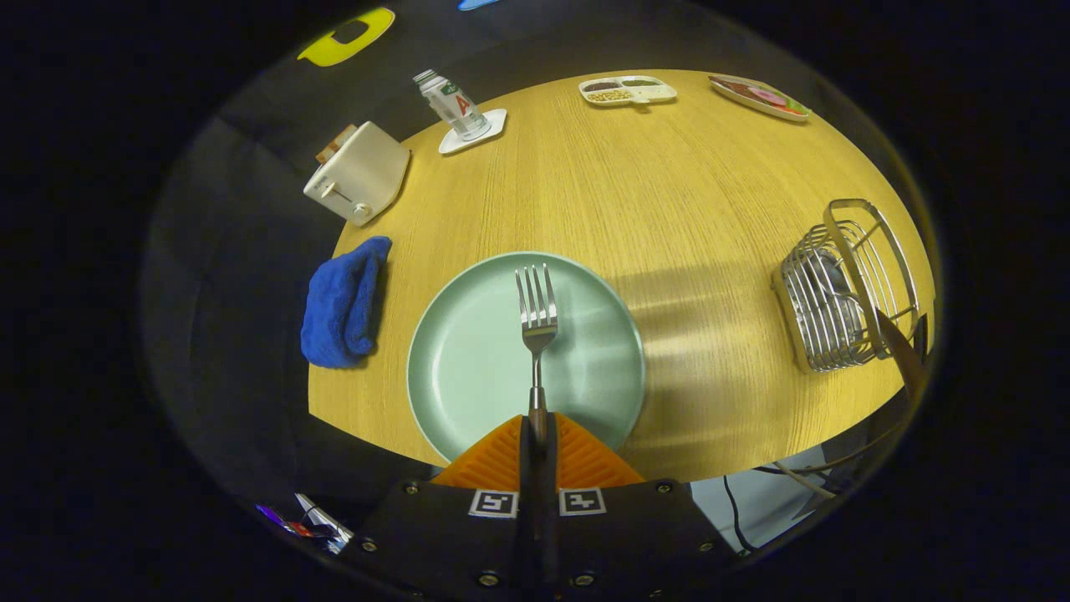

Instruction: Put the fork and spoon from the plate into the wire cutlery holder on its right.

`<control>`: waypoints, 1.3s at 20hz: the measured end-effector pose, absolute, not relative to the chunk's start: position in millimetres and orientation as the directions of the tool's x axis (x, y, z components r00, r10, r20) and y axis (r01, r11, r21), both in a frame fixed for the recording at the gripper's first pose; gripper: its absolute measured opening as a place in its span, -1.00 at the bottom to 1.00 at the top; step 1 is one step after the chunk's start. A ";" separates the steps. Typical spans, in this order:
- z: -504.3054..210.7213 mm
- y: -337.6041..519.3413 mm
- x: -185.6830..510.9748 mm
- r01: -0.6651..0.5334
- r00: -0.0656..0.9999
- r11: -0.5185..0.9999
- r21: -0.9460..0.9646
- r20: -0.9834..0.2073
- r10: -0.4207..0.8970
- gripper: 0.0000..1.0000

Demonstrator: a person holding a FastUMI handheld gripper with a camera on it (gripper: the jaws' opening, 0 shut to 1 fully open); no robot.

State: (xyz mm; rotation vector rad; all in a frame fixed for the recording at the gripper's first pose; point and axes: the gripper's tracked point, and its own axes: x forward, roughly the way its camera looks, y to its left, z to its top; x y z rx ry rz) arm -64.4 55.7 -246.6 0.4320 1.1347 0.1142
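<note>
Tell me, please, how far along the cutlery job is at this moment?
Probably half done: the wire cutlery holder already has a wooden handle sticking out of it, likely the spoon's. In hand: the gripper is shut on the fork, held above the green plate. Left: carry the fork right and drop it into the holder.

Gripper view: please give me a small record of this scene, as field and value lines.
gripper: shut on the fork handle
fork: held above the plate, tines pointing away from the fingers
plate: green, on the table just ahead of the fingers
spoon: cannot tell; a dark handle sticks out of the holder
holder: wire, on the table to the right of the plate
table: wood
other things: blue cloth left of the plate; toaster and bottle beyond it
</note>
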 end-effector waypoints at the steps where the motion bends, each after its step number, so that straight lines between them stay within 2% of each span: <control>1: -245.3 51.9 -64.4 0.140 0.432 0.909 0.393 -0.850 0.301 -0.92; 9: -223.5 5.1 -70.0 0.252 0.505 0.860 0.444 -0.818 0.274 -0.93; 17: -203.6 -60.4 -83.1 0.393 0.587 0.786 0.478 -0.788 0.186 -0.93; 26: -187.8 -79.6 -98.4 0.423 0.626 0.720 0.550 -0.752 0.207 -0.93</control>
